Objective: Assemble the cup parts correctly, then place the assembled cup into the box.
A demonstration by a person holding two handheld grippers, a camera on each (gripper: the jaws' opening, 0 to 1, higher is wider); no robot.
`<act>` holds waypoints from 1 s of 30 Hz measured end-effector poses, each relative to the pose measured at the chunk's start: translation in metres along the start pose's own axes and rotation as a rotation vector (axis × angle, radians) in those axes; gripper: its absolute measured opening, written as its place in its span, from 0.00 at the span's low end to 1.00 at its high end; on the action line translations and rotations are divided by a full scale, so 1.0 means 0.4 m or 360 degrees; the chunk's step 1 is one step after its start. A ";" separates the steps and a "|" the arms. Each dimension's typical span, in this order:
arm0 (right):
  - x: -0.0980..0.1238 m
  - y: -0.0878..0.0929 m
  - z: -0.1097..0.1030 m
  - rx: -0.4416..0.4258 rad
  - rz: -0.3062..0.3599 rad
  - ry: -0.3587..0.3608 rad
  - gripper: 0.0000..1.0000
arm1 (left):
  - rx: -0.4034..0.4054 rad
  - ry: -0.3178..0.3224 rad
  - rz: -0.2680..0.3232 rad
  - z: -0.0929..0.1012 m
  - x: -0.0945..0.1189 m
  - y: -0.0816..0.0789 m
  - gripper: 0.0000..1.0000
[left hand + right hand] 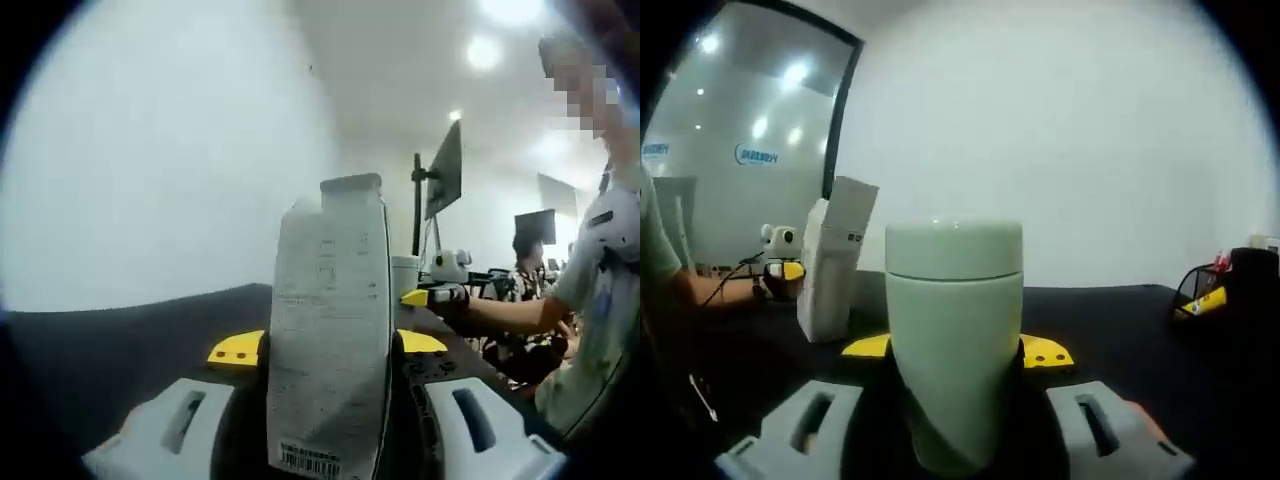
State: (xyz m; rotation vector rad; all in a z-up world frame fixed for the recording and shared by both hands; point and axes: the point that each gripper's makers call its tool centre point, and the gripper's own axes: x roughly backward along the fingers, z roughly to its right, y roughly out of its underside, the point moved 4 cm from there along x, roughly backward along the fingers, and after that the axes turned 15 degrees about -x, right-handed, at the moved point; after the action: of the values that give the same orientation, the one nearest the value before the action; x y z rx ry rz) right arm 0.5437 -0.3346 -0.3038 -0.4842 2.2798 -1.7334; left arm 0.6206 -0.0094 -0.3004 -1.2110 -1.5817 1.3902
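The cup (954,345) is pale greenish-white and smooth, a rounded cylinder that narrows toward its bottom, with a lid seated on top and a thin seam running round just below it. It stands upright above the black table (1120,320), well apart from the box and nearer the camera. The box (328,335) is a tall, narrow white carton with small grey print down its face and a barcode near its lower edge. It stands upright, its top flap (351,186) open and sticking up. In the right gripper view the box (832,262) shows beyond the cup, over the same table.
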 end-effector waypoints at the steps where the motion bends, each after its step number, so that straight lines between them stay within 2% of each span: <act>1: 0.001 0.000 0.000 0.0000 0.0002 -0.0002 0.43 | -0.0010 -0.0039 -0.0014 0.009 0.014 0.005 0.44; 4: 0.002 0.000 0.001 -0.0004 0.0009 -0.0010 0.43 | 0.0020 -0.0194 -0.0046 0.023 0.042 0.009 0.44; 5: 0.001 0.000 0.002 -0.0011 0.0013 -0.0010 0.43 | -0.0020 -0.0198 -0.0080 0.036 0.046 0.010 0.45; 6: 0.001 0.000 0.001 -0.0013 0.0016 -0.0011 0.43 | -0.0061 -0.0272 -0.0093 0.040 0.051 0.006 0.45; 8: 0.001 -0.001 0.002 -0.0009 0.0019 -0.0010 0.43 | -0.0078 -0.0337 -0.0104 0.056 0.058 0.001 0.45; 9: 0.002 -0.001 0.003 -0.0006 0.0020 -0.0010 0.43 | -0.0084 -0.0438 -0.0118 0.056 0.066 0.000 0.45; 12: 0.002 0.000 0.001 -0.0001 0.0021 -0.0012 0.43 | -0.0062 -0.0595 -0.0147 0.065 0.078 -0.003 0.45; 13: 0.002 0.000 0.002 -0.0002 0.0021 -0.0014 0.43 | -0.0083 -0.0602 -0.0141 0.073 0.079 -0.008 0.45; 15: 0.002 -0.001 0.004 -0.0006 0.0023 -0.0021 0.43 | -0.0041 -0.0649 -0.0086 0.084 0.083 -0.023 0.46; 16: 0.002 -0.001 0.005 -0.0008 0.0023 -0.0023 0.43 | -0.0051 -0.0580 -0.0019 0.100 0.078 -0.035 0.49; 17: 0.001 -0.002 0.006 -0.0010 0.0023 -0.0027 0.43 | -0.0014 -0.0507 0.0024 0.116 0.077 -0.041 0.59; 18: 0.001 -0.002 0.007 -0.0011 0.0023 -0.0030 0.43 | 0.0014 -0.0483 0.0071 0.118 0.076 -0.047 0.69; 19: 0.001 -0.002 0.007 -0.0012 0.0024 -0.0033 0.43 | -0.0003 -0.0423 0.0109 0.117 0.076 -0.051 0.80; 20: 0.001 -0.002 0.007 -0.0013 0.0024 -0.0034 0.43 | 0.0036 -0.0411 0.0135 0.107 0.078 -0.049 0.90; 21: 0.000 -0.002 0.007 -0.0014 0.0026 -0.0036 0.43 | 0.0039 -0.0378 0.0105 0.099 0.085 -0.044 0.90; 22: 0.000 -0.002 0.007 -0.0015 0.0027 -0.0038 0.43 | 0.0020 -0.0286 0.0090 0.099 0.093 -0.047 0.88; 23: 0.000 -0.002 0.008 -0.0015 0.0028 -0.0039 0.43 | 0.0037 -0.0279 0.0141 0.085 0.096 -0.059 0.88; 24: 0.000 -0.002 0.008 -0.0015 0.0029 -0.0041 0.43 | 0.0029 -0.0173 0.0184 0.080 0.101 -0.073 0.88; 26: 0.000 -0.002 0.006 -0.0020 0.0031 -0.0042 0.43 | 0.0020 -0.0089 0.0170 0.030 0.108 -0.081 0.90; 27: 0.001 -0.002 0.005 -0.0023 0.0030 -0.0041 0.43 | 0.0067 0.0009 0.0155 0.012 0.111 -0.083 0.89; 29: 0.001 -0.002 0.007 -0.0023 0.0029 -0.0041 0.43 | 0.0177 0.0105 0.0195 -0.022 0.110 -0.092 0.84; 30: 0.001 -0.001 0.006 -0.0022 0.0027 -0.0040 0.43 | 0.0202 0.0187 0.0207 -0.039 0.111 -0.094 0.83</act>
State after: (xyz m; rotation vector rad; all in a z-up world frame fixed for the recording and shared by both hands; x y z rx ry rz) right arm 0.5444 -0.3369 -0.3039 -0.4847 2.2736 -1.6951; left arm 0.6134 0.0383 -0.2639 -1.3128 -1.3343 1.4501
